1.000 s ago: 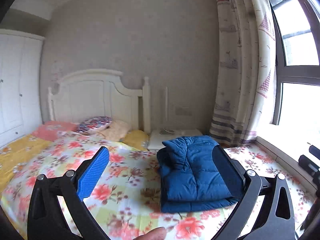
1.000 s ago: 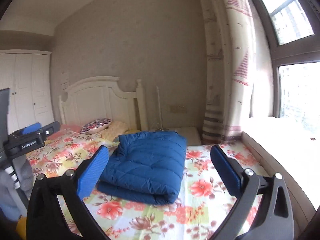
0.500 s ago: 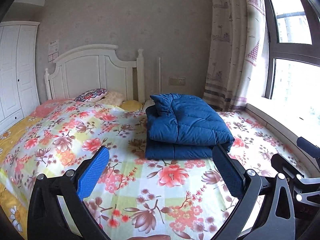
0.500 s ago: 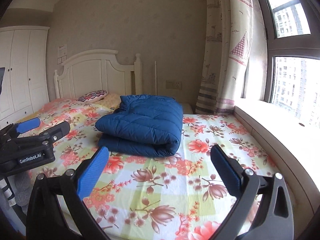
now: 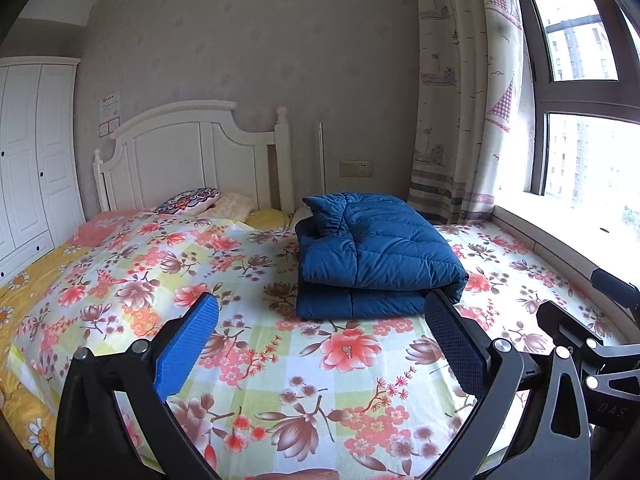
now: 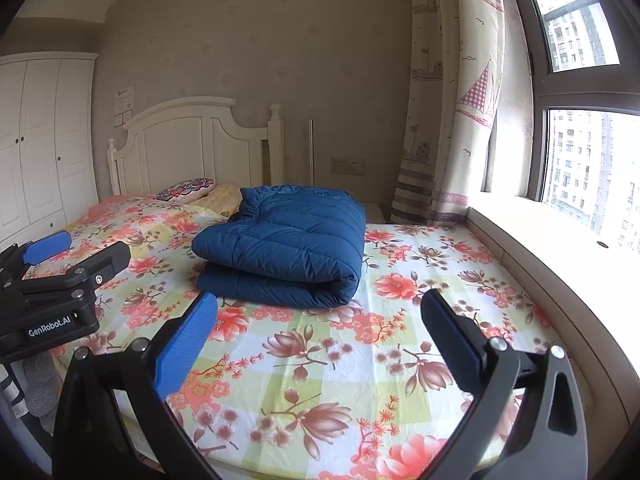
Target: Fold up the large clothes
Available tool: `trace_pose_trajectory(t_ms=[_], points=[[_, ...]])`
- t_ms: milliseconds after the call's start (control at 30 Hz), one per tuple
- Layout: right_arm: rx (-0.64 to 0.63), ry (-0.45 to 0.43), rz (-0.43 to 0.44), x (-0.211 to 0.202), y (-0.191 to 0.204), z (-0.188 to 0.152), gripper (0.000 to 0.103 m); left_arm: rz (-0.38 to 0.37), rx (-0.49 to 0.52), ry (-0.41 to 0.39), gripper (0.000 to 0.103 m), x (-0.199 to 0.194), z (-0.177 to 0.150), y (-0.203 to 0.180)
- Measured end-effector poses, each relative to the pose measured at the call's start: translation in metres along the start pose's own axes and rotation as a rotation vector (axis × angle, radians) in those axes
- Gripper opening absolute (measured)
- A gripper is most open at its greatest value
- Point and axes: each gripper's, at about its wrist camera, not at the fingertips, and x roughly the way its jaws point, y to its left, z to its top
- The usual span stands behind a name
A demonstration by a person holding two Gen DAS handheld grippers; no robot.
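Floral bed (image 5: pixel 248 364) bears folded blue coat (image 5: pixel 372 256).

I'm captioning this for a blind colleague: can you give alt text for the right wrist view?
A folded blue puffer jacket lies on a floral bedsheet, beyond the open, empty right gripper. The left gripper shows at the left edge; a white headboard and curtained window stand behind.

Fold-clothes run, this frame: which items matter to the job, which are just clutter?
Job:
- blue padded garment, folded, lying on the floral sheet
- left hand-held gripper, open, empty
- right hand-held gripper, open, empty

Lying about:
- patterned pillow
- white headboard
- curtain
- wardrobe
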Motion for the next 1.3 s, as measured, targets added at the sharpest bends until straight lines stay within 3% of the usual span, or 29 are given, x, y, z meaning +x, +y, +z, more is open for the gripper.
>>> trace_pose_trajectory(t_ms=[1300], points=[[0.009,-0.002,0.006,-0.008,0.001,-0.001,0.101,0.007,0.008,0.003,0.099,-0.010,-0.004,-0.002]])
